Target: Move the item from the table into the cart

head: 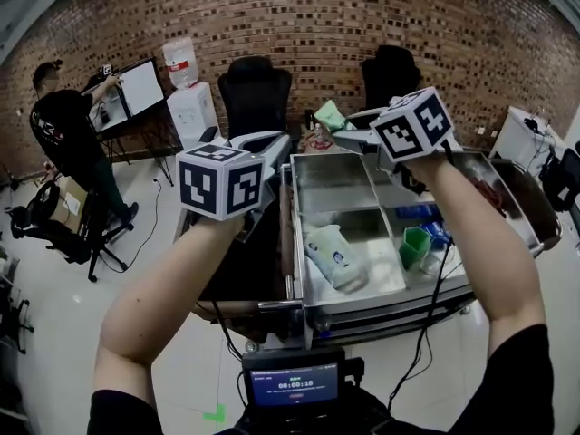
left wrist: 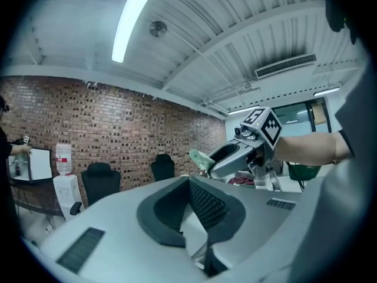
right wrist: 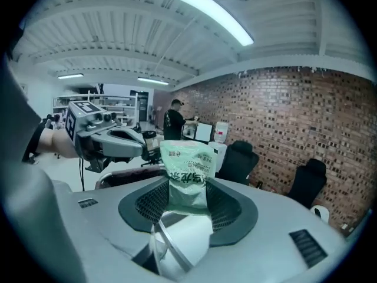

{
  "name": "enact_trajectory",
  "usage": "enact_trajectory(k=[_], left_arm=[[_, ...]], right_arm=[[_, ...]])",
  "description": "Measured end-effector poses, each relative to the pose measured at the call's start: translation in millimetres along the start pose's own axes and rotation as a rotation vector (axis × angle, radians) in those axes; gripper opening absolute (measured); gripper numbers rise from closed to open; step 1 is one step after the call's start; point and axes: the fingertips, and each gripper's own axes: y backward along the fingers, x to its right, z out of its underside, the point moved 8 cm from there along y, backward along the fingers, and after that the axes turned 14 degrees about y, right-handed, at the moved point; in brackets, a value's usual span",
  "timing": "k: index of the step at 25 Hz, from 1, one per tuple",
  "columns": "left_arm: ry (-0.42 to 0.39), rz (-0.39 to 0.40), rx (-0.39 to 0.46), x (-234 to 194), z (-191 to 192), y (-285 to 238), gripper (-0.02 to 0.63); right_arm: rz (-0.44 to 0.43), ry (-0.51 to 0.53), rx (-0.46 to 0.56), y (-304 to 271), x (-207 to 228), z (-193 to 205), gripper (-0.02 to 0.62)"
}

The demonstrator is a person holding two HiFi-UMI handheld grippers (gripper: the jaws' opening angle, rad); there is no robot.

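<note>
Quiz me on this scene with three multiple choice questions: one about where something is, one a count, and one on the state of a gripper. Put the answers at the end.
1. Where does the white container lie?
A. in a compartment of the cart
B. on a shelf
C. in a sink

2. How many black chairs stand by the brick wall?
A. one
B. two
C. four

3. How do the right gripper's jaws stand?
A. wide apart and empty
B. closed on a red can
C. closed on a green packet

Answers:
1 A: the head view shows it lying in the cart's near left compartment.
2 B: two stand side by side behind the cart.
3 C: the right gripper view shows the packet pinched between the jaws.
</note>
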Motion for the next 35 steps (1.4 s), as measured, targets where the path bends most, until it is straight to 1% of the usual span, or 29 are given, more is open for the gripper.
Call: enact_trajectory(k=[4,7,8,10,13,17,19,21,24,29,32,35], left_arm=[[0.020,-0.027,-0.055,-25.3,22.9,-16.9,0.002],[-0.003,-0.065,-0.081,-38.6,39.7,-23.3,0.002],[0.001,-0.072,-0.089,-44.2,46.1,-26.6,0.002],[0.030,-0.075,-0.105,-57.5,57.6,-34.5,0.002],[0.050,-0.078,-0.136,-75.0,70.6,-45.8,0.002],[0.111,-0.093,-0.178,-99.1,92.2,-58.9,0.002],[0.118,-0.110,-0.193,-109.0,102.2,-65.3,0.002],[0.112,-0.125,-0.202,-117.5,111.9,-70.6,0.003],[0.143,-0.128,-0.229,-129.0,128.8,-77.0,0.003],[0.145,-0.130,-0.267,-138.9,143.9,-87.5,0.003],[0.150,-0.135,-0.282,-143.4,156.0,-95.0,0.003],[0.162,-0.138,-0.283,-149.9,161.6,-94.9,0.003]], right_arm=[[-0.079,0.027,-0.096,-45.3,8.8,25.0,0.181],[-0.148,0.050,-0.185,-78.3,7.0,50.1,0.181],[-0.167,0.053,-0.217,-90.4,6.9,60.9,0.181],[-0.196,0.048,-0.272,-114.0,9.6,80.9,0.181],[-0.246,0.028,-0.324,-140.4,14.6,103.2,0.181],[-0.349,0.012,-0.398,-170.3,13.3,128.0,0.181],[-0.398,0.014,-0.443,-186.1,9.9,140.3,0.181],[-0.427,0.029,-0.491,-202.0,5.7,151.9,0.181],[-0.477,0.046,-0.550,-222.9,-1.6,169.6,0.181],[-0.534,0.058,-0.612,-244.2,-0.6,194.7,0.181],[-0.549,0.044,-0.607,-253.8,-0.4,207.1,0.181],[-0.553,0.035,-0.603,-259.1,-1.0,210.4,0.181]])
